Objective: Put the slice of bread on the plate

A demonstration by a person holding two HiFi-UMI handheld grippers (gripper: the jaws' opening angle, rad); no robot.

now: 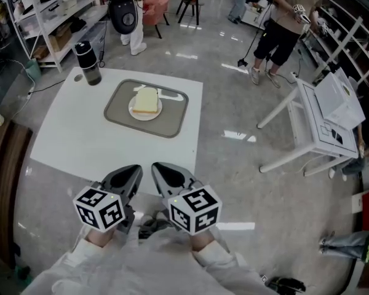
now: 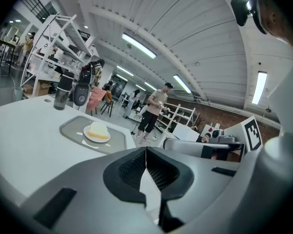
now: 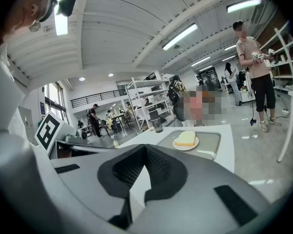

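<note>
A pale slice of bread (image 1: 146, 100) lies on a small white plate (image 1: 135, 112), which rests on a grey tray (image 1: 172, 121) on the white table (image 1: 80, 134). The same bread (image 2: 98, 129) and plate (image 2: 88, 136) show in the left gripper view, and the bread (image 3: 186, 138) again in the right gripper view. My left gripper (image 1: 131, 175) and right gripper (image 1: 161, 173) are held side by side at the table's near edge, well short of the tray. Both are shut with nothing between the jaws.
A dark tumbler (image 1: 88, 62) stands at the table's far left corner. A white utensil (image 1: 170, 94) lies on the tray beside the plate. A tipped white table (image 1: 320, 118) lies to the right. People and shelves (image 1: 49, 11) fill the background.
</note>
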